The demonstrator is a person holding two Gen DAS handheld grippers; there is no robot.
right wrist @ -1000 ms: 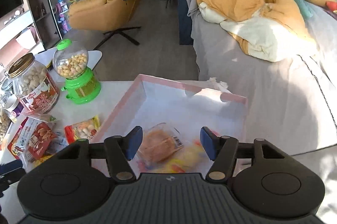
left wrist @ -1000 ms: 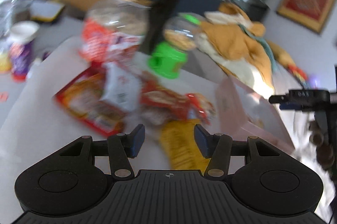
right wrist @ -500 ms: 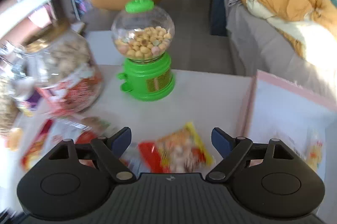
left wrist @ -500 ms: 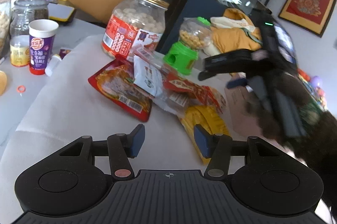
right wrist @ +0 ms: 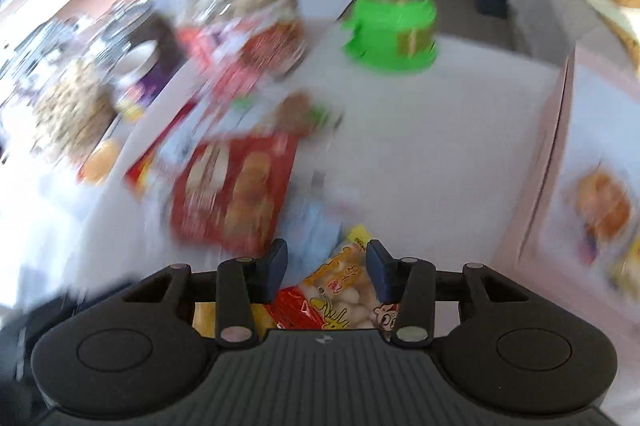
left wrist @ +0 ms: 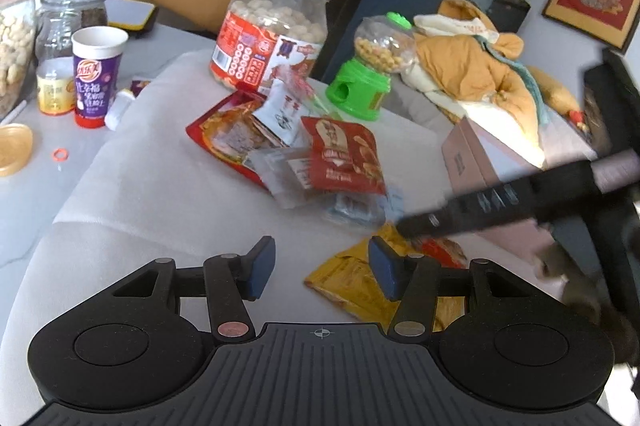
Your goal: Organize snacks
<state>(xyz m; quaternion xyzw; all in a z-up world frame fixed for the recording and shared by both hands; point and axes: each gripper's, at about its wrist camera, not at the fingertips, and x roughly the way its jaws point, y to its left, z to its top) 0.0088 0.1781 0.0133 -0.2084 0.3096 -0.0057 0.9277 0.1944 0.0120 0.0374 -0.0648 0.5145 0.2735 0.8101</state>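
Note:
Loose snack packets lie piled on the white table: a red packet (left wrist: 344, 157), a larger red one (left wrist: 228, 137), a white sachet (left wrist: 280, 109) and a yellow packet (left wrist: 360, 286). My left gripper (left wrist: 322, 272) hovers open just left of the yellow packet, holding nothing. My right gripper (right wrist: 326, 266) points steeply down over a small orange-yellow packet (right wrist: 340, 290) of white balls. Its jaws are closing with that packet between them, and the left pad stands clear of it. From the left wrist view the right gripper (left wrist: 500, 201) is a blurred black bar. The pink box (right wrist: 560, 165) holds some packets.
A big jar of white balls (left wrist: 272, 33) and a green candy dispenser (left wrist: 368, 73) stand behind the pile. A purple cup (left wrist: 96, 77), glass jars (left wrist: 68, 21) and a small yellow dish (left wrist: 14, 147) crowd the far left. A bed with orange bedding (left wrist: 480, 65) lies beyond the box.
My right gripper swung from above the pink box leftward and down onto the snack pile; its jaws spread wide, then narrowed around the small packet. The left gripper shifted slightly.

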